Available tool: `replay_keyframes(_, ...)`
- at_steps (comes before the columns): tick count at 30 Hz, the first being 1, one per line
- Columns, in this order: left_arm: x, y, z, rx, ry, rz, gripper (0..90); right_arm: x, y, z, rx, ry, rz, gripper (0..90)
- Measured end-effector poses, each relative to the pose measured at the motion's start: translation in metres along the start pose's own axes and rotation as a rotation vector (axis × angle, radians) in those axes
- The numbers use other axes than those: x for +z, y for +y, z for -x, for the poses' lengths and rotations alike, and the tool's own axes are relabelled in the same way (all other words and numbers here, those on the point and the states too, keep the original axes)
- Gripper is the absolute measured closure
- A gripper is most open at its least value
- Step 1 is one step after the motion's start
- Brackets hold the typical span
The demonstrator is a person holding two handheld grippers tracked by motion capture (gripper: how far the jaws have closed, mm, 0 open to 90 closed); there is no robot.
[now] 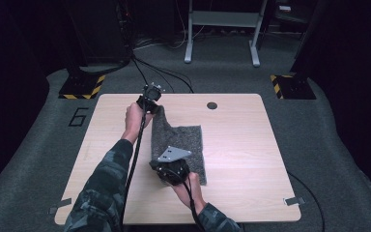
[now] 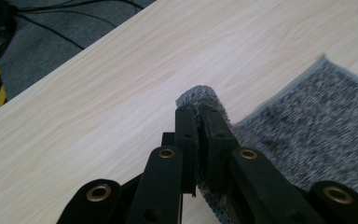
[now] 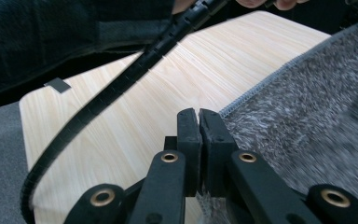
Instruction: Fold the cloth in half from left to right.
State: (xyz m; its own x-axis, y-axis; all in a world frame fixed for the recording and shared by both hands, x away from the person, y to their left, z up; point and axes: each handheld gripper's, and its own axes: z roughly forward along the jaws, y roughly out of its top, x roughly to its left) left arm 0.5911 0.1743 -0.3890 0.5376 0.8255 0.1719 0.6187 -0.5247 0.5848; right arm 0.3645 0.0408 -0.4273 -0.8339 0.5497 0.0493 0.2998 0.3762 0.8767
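A grey knitted cloth (image 1: 181, 145) lies across the middle of the wooden table (image 1: 236, 145). My left gripper (image 1: 150, 104) is shut on the cloth's far left corner and holds it raised; the cloth corner (image 2: 200, 95) curls over the closed jaws of my left gripper (image 2: 198, 114). My right gripper (image 1: 169, 170), with a grey plate on top, is shut on the cloth's near left corner. In the right gripper view the right gripper (image 3: 199, 116) pinches the cloth edge (image 3: 265, 84), and the cloth (image 3: 321, 112) stretches away to the right.
The left gripper's black cable (image 3: 121, 84) crosses the right gripper view above the table. A round hole (image 1: 212, 105) sits near the table's far edge. Bare wood (image 1: 251, 154) spreads right of the cloth. Stands and cables (image 1: 149, 67) lie on the carpet beyond the table.
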Motion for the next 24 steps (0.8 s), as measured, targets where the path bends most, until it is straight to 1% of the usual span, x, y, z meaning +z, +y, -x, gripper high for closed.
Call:
replay_keyframes(3, 0.006, 0.005, 0.009, 0.011, -0.015, 0.000, 86.0, -0.008, -0.007, 0.005, 0.006, -0.023, -0.003, 87.6)
replay_keyframes(7, 0.013, 0.009, 0.019, 0.011, -0.034, 0.002, 85.8, -0.019, -0.020, 0.013, 0.037, -0.046, -0.012, 87.5)
replay_keyframes(9, 0.019, 0.012, 0.026, 0.021, -0.041, 0.004, 85.7, -0.025, -0.029, 0.019, 0.058, -0.059, -0.023, 87.3)
replay_keyframes(11, 0.024, 0.014, 0.032, 0.028, -0.048, -0.005, 85.6, -0.027, -0.035, 0.022, 0.063, -0.067, -0.035, 87.3)
replay_keyframes(12, 0.024, 0.014, 0.032, 0.028, -0.048, -0.005, 85.6, -0.027, -0.038, 0.023, 0.072, -0.074, -0.044, 87.2)
replay_keyframes(13, 0.029, 0.016, 0.037, 0.035, -0.053, -0.008, 85.5, -0.028, -0.041, 0.025, 0.077, -0.075, -0.045, 87.2)
replay_keyframes(14, 0.029, 0.016, 0.037, 0.035, -0.053, -0.008, 85.5, -0.028, -0.041, 0.025, 0.077, -0.075, -0.045, 87.2)
replay_keyframes(15, 0.034, 0.018, 0.042, 0.041, -0.057, -0.014, 85.4, -0.029, -0.046, 0.027, 0.081, -0.085, -0.059, 87.2)
replay_keyframes(16, 0.034, 0.018, 0.042, 0.041, -0.057, -0.014, 85.5, -0.029, -0.046, 0.027, 0.081, -0.085, -0.059, 87.2)
replay_keyframes(17, 0.039, 0.019, 0.046, 0.045, -0.060, -0.016, 85.4, -0.029, -0.051, 0.029, 0.095, -0.087, -0.063, 87.2)
replay_keyframes(19, 0.043, 0.019, 0.050, 0.047, -0.070, -0.020, 85.3, -0.030, -0.055, 0.032, 0.098, -0.091, -0.064, 87.2)
replay_keyframes(20, 0.043, 0.019, 0.050, 0.047, -0.070, -0.020, 85.2, -0.030, -0.055, 0.032, 0.098, -0.091, -0.064, 87.2)
replay_keyframes(21, 0.048, 0.020, 0.055, 0.055, -0.070, -0.028, 85.1, -0.031, -0.061, 0.034, 0.107, -0.101, -0.068, 87.0)
replay_keyframes(22, 0.048, 0.020, 0.055, 0.055, -0.070, -0.028, 85.0, -0.031, -0.061, 0.034, 0.107, -0.101, -0.068, 87.0)
replay_keyframes(23, 0.053, 0.021, 0.058, 0.059, -0.074, -0.036, 85.0, -0.030, -0.067, 0.036, 0.124, -0.099, -0.088, 86.9)
replay_keyframes(24, 0.053, 0.021, 0.058, 0.059, -0.074, -0.036, 84.8, -0.030, -0.067, 0.036, 0.124, -0.099, -0.088, 86.9)
